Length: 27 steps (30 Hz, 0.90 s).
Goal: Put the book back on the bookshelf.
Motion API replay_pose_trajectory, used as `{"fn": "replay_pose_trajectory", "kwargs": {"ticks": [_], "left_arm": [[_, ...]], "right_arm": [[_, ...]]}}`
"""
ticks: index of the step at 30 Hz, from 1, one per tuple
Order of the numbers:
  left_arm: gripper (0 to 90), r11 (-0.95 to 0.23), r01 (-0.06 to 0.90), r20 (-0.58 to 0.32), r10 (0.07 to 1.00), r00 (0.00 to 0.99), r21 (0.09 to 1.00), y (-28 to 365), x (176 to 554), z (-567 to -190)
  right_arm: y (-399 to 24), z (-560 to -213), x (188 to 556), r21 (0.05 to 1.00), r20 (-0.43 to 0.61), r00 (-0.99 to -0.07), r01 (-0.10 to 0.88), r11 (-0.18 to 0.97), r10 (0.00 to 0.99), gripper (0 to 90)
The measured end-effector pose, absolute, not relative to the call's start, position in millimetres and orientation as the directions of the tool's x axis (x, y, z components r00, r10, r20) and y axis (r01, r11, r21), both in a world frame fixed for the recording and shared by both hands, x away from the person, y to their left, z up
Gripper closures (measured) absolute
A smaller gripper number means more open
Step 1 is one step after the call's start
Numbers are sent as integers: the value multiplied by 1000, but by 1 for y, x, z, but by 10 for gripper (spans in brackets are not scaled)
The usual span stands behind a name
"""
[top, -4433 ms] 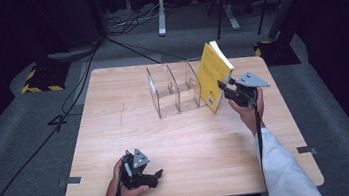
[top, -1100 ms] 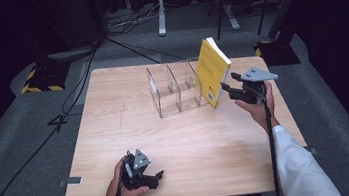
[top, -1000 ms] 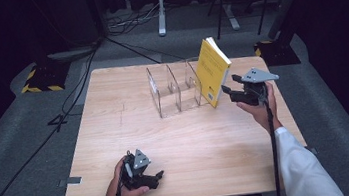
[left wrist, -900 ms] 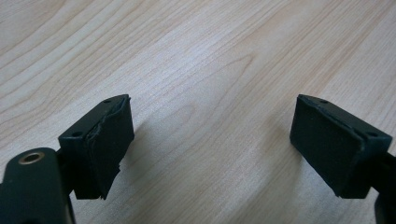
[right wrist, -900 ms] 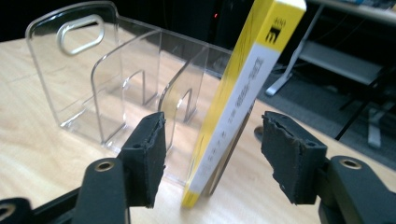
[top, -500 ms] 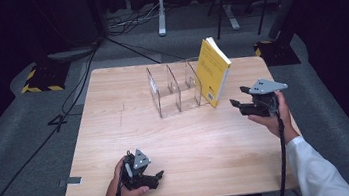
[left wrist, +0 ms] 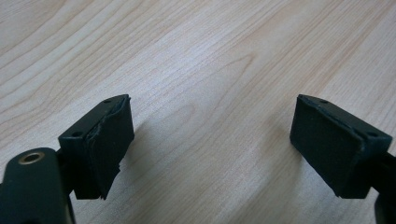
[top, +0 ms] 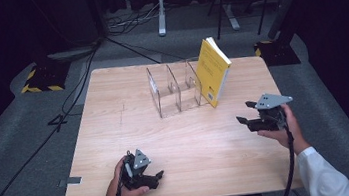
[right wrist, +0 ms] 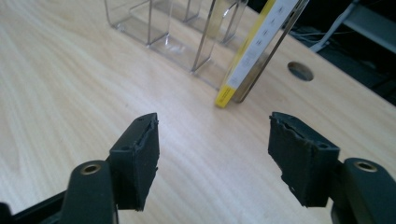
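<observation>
Yellow paperback book (top: 213,69) leaning against the clear acrylic divider rack (top: 174,88) on the light wooden tabletop (top: 115,120), right hand-held gripper (top: 247,111) apart from it, jaws spread, left hand-held gripper (top: 158,177) near the front edge

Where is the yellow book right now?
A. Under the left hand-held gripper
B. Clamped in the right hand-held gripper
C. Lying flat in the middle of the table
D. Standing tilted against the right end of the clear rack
D: the yellow book stands on its edge, tilted against the end of the clear rack, with the right hand-held gripper open and apart from it.
</observation>
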<state>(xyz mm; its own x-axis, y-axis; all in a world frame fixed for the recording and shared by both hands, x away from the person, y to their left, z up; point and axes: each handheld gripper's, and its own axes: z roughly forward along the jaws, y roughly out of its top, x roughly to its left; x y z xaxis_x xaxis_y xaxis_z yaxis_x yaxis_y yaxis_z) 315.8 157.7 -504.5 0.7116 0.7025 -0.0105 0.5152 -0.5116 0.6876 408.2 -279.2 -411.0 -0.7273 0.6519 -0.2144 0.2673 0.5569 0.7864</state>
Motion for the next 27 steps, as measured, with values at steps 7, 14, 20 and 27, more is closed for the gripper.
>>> {"fn": "replay_pose_trajectory", "kwargs": {"ticks": [7,14,20,27], "left_arm": [[142,-511,516,-11,702,712,687,158,316,-504],[142,-512,516,-10,703,711,687,158,316,-504],[142,-511,516,-10,704,711,687,158,316,-504],[141,-508,518,-10,706,708,688,157,317,-505]], "right_arm": [[-292,-437,391,752,-201,-724,319,577,660,332],[-309,-461,371,722,-205,-721,346,600,662,314],[-329,-484,354,705,-191,-724,370,606,663,295],[-350,-501,337,740,-95,-718,413,532,689,277]]}}
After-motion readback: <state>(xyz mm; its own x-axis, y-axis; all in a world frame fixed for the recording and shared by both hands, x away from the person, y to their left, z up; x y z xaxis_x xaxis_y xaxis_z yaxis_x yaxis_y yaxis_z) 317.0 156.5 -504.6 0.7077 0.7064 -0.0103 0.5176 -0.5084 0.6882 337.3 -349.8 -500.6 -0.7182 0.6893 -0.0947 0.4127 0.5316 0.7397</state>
